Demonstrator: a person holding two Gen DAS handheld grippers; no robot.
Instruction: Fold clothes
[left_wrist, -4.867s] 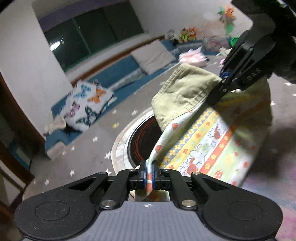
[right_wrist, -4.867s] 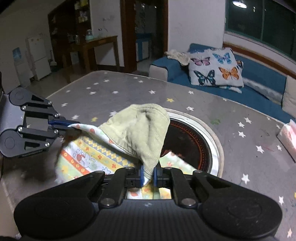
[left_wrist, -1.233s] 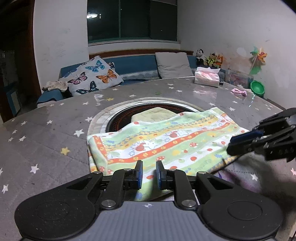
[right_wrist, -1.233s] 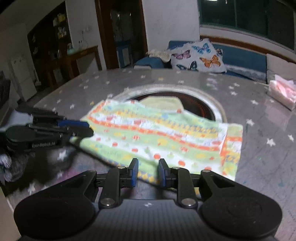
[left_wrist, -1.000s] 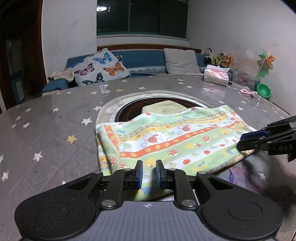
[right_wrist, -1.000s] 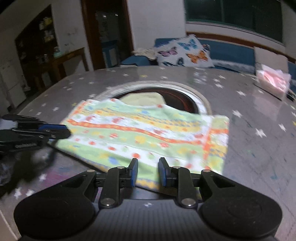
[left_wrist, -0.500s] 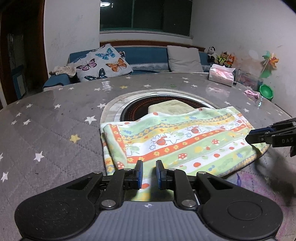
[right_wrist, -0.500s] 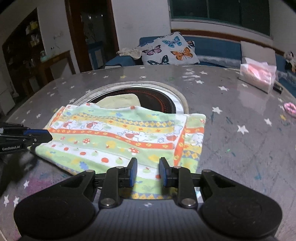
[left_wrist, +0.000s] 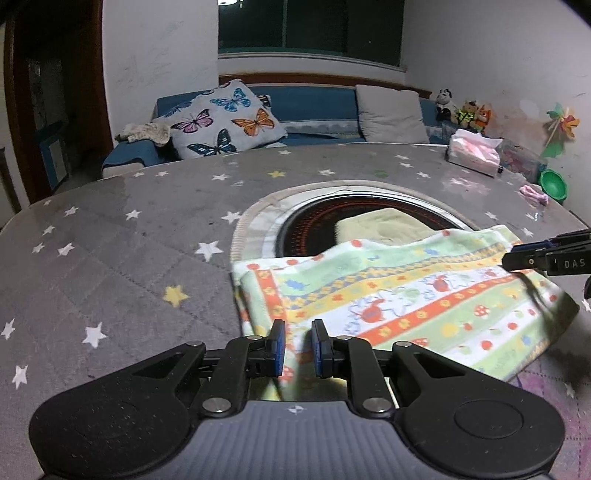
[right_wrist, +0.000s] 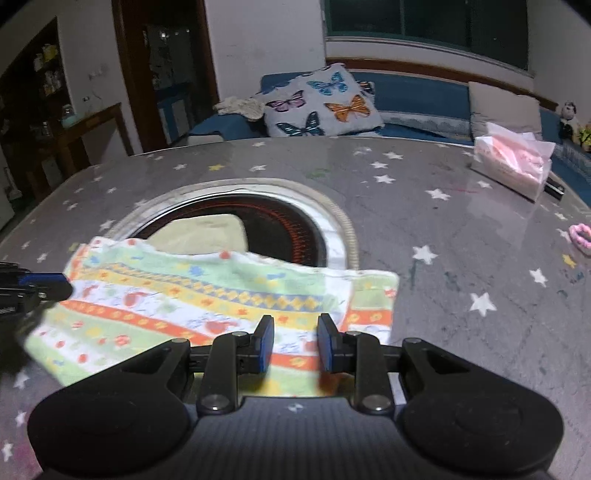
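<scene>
Two black grippers hover low over the folded striped cloth with mushroom prints (left_wrist: 406, 295), which lies flat on the grey star-patterned surface (left_wrist: 110, 240), its far edge over the dark round insert (right_wrist: 280, 225). Left gripper (left_wrist: 298, 345) at 9 o'clock and right gripper (right_wrist: 295, 343) at 3 o'clock both have fingers spread, holding nothing.

Open desk space around a folded cloth

Bare desk (left_wrist: 110, 266) lies left of the cloth (left_wrist: 406, 295); a tissue box (right_wrist: 511, 168) and green bowl (left_wrist: 553, 184) crowd the far right edge.
</scene>
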